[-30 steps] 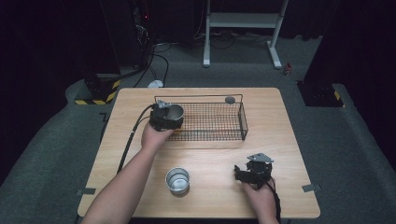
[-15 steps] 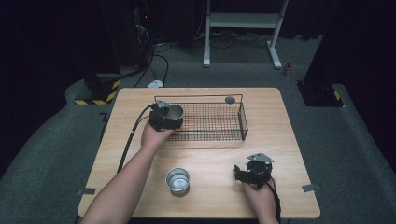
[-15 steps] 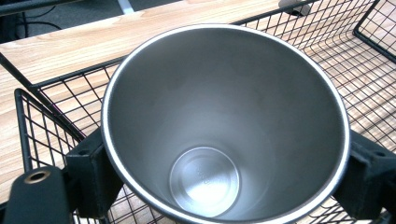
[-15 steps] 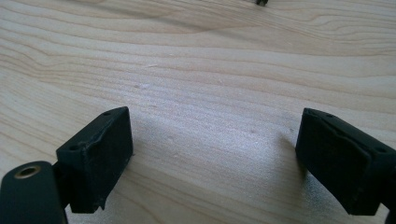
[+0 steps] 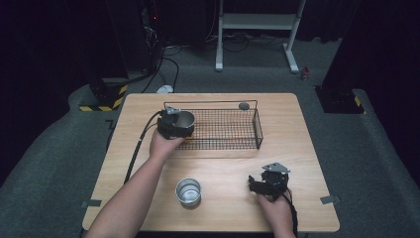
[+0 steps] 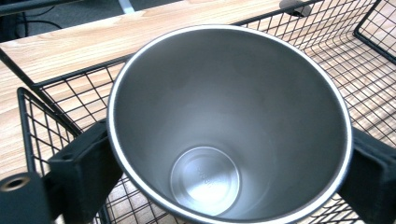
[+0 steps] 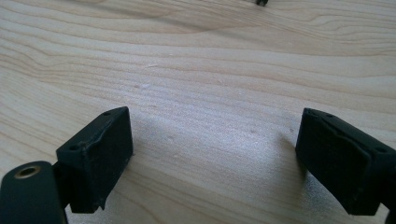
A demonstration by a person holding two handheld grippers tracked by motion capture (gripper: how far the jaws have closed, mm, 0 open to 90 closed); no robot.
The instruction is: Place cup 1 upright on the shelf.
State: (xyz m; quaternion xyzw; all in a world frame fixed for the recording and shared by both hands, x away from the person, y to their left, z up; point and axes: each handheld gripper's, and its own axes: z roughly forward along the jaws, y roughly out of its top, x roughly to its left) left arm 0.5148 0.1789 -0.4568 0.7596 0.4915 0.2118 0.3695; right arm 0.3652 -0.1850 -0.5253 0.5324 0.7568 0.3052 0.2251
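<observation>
A steel cup (image 6: 224,107) stands upright in the left end of the black wire basket (image 5: 257,124), its bottom on the mesh. My left gripper (image 5: 173,126) reaches over the basket's near left corner. Its jaws have just been opening, and the cup (image 5: 184,120) sits between them in the left gripper (image 6: 229,172) view, with the pads (image 6: 88,168) close beside its wall. A second steel cup (image 5: 188,191) stands on the wooden table (image 5: 223,163) near the front. My right gripper (image 5: 255,184) rests low at the front right, and in its own view the right gripper (image 7: 212,158) is open over bare wood.
A small dark round object (image 5: 243,105) lies by the basket's far rim. The left gripper's cable (image 5: 138,146) trails along the table's left side. Beyond the table are a dark floor, a white frame (image 5: 257,22) and cables.
</observation>
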